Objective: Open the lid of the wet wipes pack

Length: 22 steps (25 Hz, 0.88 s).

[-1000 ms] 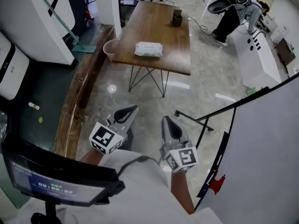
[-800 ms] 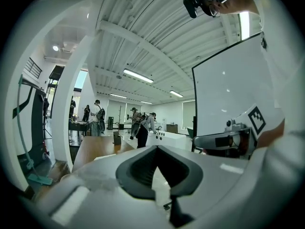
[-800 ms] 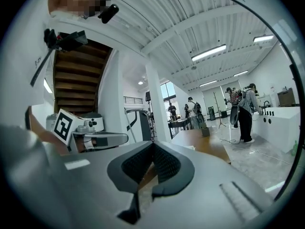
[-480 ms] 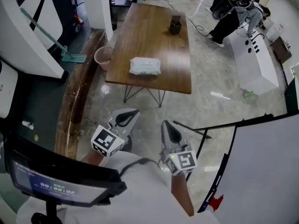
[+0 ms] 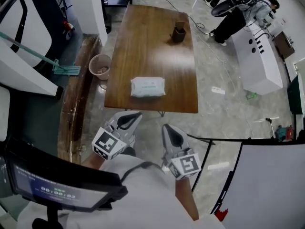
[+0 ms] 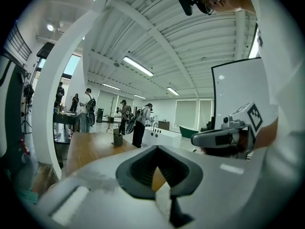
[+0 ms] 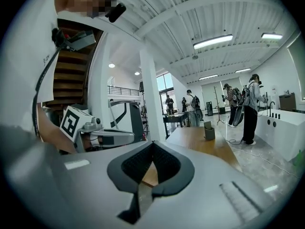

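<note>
The wet wipes pack [image 5: 147, 87], white with a pale green label, lies flat near the front edge of the long wooden table [image 5: 143, 42]. My left gripper [image 5: 135, 114] and right gripper [image 5: 165, 127] are held side by side just short of that front edge, both pointing at the table and apart from the pack. Each is shut with nothing in it. In the left gripper view the left gripper [image 6: 157, 150] shows its jaws closed together, with the tabletop [image 6: 90, 147] beyond them. The right gripper [image 7: 152, 145] looks the same in the right gripper view, and the pack is hidden there.
A dark holder [image 5: 179, 32] stands at the table's far end. A pink bin [image 5: 99, 67] and a mop [image 5: 62, 69] are left of the table. A person [image 5: 233, 13] bends by a white counter [image 5: 259, 56]. A whiteboard [image 5: 271, 185] stands at right.
The table and the pack have come closer and now sit lower in the head view. Both grippers were carried forward with me and kept their shut pose side by side.
</note>
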### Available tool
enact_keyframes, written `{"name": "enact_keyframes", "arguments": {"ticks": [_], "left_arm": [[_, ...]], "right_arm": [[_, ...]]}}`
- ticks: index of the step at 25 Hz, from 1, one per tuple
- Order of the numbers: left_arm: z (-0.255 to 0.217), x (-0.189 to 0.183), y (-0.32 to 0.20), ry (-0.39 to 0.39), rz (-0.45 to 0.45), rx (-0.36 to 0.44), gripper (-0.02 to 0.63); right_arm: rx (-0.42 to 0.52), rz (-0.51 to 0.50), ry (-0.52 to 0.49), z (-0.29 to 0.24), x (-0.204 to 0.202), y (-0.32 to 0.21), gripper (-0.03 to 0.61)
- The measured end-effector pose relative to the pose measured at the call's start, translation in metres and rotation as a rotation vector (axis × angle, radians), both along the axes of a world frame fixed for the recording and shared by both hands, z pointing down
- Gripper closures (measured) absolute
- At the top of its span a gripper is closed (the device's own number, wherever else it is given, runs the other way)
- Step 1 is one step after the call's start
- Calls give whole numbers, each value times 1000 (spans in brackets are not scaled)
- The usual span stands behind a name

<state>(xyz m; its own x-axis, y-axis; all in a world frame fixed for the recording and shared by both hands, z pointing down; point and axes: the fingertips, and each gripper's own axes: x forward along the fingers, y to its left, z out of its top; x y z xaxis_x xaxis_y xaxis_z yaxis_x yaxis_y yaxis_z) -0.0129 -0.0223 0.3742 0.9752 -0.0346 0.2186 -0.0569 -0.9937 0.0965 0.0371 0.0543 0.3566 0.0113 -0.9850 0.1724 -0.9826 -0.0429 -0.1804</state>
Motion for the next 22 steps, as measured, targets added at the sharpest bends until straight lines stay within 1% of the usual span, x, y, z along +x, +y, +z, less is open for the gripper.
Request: {"name": "enact_keyframes", "arguments": {"ticks": [4, 7, 10, 16, 22], "left_arm": [[0, 20, -34, 13, 18, -10, 609], [3, 29, -55, 4, 22, -27, 611], [1, 36, -79, 15, 17, -23, 609], [4, 35, -116, 3, -7, -8, 609], [9, 31, -127, 0, -50, -28, 610]], "right_arm": [[-7, 7, 1, 0, 13, -35, 569], [-21, 4, -14, 5, 21, -54, 569], [-28, -5, -11, 8, 29, -73, 569], [-20, -15, -17, 8, 40, -104, 569], [-23, -49, -21, 11, 41, -118, 569]]}}
